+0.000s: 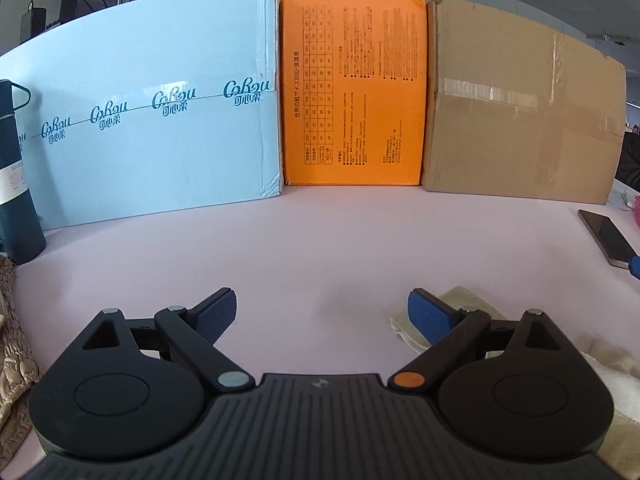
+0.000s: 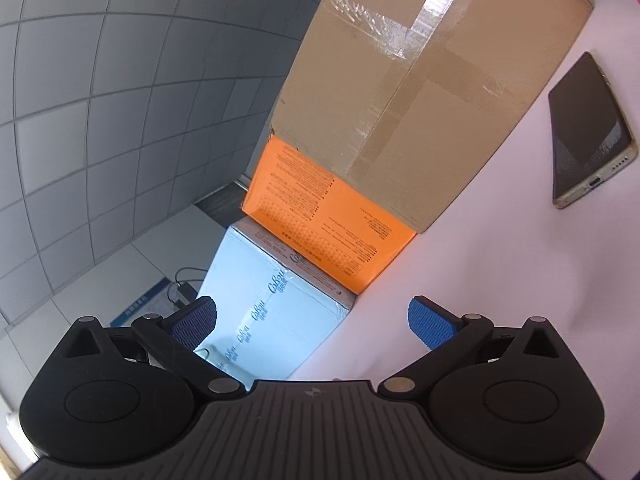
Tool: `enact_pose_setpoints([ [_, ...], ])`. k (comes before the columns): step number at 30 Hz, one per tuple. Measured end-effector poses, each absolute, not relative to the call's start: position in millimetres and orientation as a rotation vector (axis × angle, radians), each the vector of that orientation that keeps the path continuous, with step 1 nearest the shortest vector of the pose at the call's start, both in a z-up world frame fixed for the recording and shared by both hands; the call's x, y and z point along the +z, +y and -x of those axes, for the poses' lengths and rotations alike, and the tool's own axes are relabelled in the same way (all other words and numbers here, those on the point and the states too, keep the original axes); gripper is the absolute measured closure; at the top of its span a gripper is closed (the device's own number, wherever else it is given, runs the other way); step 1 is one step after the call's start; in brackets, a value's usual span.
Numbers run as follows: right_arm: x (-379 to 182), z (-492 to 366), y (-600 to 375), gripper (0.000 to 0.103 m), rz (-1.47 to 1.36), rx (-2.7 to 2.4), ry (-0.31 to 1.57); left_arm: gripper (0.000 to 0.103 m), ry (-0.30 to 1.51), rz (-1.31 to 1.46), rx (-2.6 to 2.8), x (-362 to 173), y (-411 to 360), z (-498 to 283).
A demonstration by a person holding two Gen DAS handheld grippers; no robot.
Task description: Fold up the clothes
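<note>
A beige cloth lies flat on the pink table near its front edge, under and just behind the right finger of the left gripper; more of the pale fabric shows at the lower right of that view. A brown patterned garment sits at the table's left edge. The left gripper is released, jaws wide apart, holding nothing. The right gripper is likewise spread wide and grasps nothing; its view is rolled sideways, and no cloth shows in it.

Along the table's back edge stand 3 boxes side by side: a blue box, an orange box and a brown box. A dark bottle stands at the back left corner. A phone lies near the right edge.
</note>
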State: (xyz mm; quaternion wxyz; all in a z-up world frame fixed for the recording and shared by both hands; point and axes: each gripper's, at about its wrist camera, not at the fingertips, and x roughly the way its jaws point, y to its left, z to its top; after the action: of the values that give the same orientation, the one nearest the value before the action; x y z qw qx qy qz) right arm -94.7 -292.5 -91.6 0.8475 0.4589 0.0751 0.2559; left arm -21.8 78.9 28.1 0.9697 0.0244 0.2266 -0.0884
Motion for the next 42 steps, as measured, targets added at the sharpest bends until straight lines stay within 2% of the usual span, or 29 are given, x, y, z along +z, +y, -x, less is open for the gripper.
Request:
enact_pose_setpoints([
  [6, -96.1, 99.2, -300.8, 0.000, -1.026, 0.507, 0.139, 0.011, 0.415, 0.004, -0.169, 41.3, 104.5, 18.0],
  [15, -93.4, 96.7, -294.9, 0.000, -1.015, 0.539, 0.176, 0.011, 0.598, 0.130, -0.246, 29.4, 115.0, -16.4],
  [17, -92.6, 94.3, -291.7, 0.000, -0.995, 0.545, 0.195, 0.011, 0.660, 0.101, -0.287, 26.4, 103.9, -26.5],
  [28, -82.4, 92.2, -268.6, 0.000, -0.836, 0.597, 0.274, 0.011, 0.654, -0.073, -0.345, 18.2, 77.4, -52.2],
  [36, -83.3, 91.6, -266.9, 0.000, -0.837, 0.594, 0.286, 0.011, 0.654, -0.045, -0.376, 17.7, 84.6, -62.6],
  [42, -83.0, 90.4, -265.2, 0.000, -0.833, 0.596, 0.301, 0.011, 0.539, -0.304, -0.439, 19.1, 58.2, -51.9],
])
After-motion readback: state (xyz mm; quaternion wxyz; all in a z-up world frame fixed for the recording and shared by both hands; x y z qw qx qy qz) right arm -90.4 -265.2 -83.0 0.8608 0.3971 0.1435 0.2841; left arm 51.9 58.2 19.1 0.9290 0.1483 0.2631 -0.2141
